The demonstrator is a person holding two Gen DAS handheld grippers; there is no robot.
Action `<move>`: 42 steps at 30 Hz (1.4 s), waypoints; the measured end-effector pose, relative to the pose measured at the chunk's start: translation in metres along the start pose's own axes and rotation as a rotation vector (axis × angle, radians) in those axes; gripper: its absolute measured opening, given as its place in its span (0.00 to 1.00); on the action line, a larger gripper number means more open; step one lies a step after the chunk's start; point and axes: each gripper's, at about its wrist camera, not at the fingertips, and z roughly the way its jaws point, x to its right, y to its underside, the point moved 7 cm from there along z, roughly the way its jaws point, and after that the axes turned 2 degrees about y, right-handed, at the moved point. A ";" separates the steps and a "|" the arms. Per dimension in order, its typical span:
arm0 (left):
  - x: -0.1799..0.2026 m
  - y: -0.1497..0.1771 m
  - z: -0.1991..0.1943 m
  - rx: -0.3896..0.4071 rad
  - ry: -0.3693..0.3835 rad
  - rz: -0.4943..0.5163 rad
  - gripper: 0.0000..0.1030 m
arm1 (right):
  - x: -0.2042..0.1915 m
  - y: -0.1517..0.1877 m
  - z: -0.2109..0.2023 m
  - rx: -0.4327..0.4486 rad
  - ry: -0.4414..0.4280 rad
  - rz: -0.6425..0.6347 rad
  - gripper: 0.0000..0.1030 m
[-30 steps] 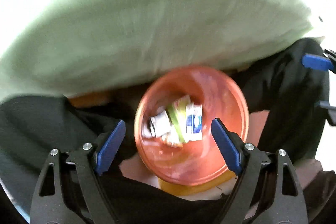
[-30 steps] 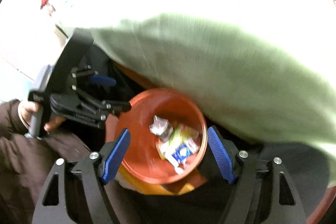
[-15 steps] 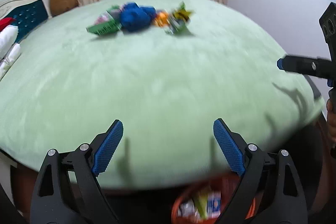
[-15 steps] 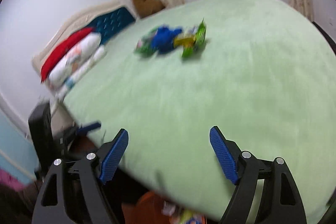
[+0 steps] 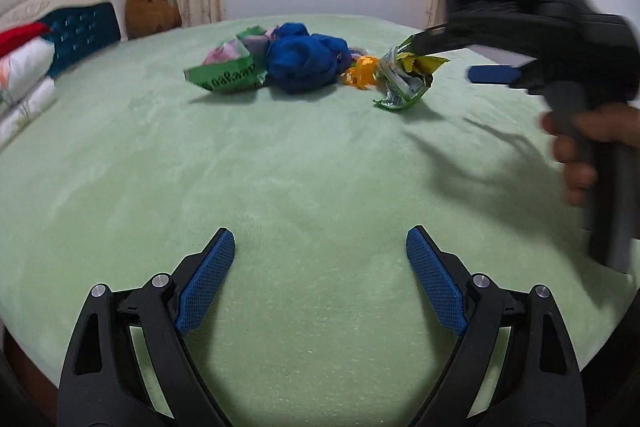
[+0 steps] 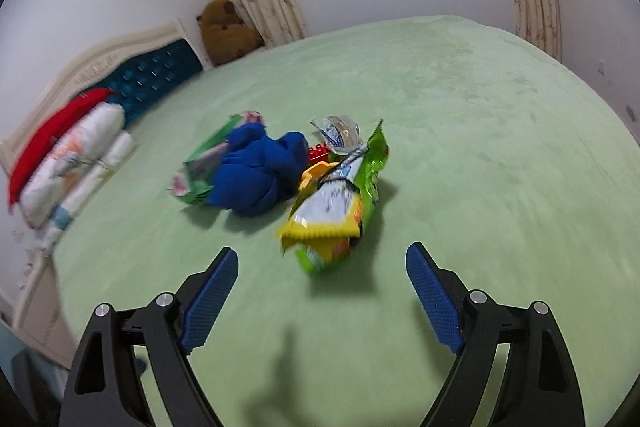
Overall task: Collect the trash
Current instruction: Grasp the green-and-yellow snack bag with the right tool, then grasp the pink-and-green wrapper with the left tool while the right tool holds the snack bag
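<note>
A big green bed (image 6: 480, 131) fills the room. Near its middle lies a small pile: a blue cloth (image 6: 256, 179), a green wrapper (image 5: 224, 77) and a yellow-green snack bag (image 6: 336, 203). The snack bag is trash. It lies just ahead of the right gripper (image 6: 322, 291), and its long side points away from that gripper. The right gripper is wide open and holds nothing. The left gripper (image 5: 320, 275) is also wide open and empty, and it is much farther from the pile. The right one looks best for the grab.
</note>
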 end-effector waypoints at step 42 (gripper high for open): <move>-0.049 -0.085 0.010 0.059 -0.021 0.033 0.87 | 0.027 0.023 -0.031 0.094 -0.061 0.081 0.37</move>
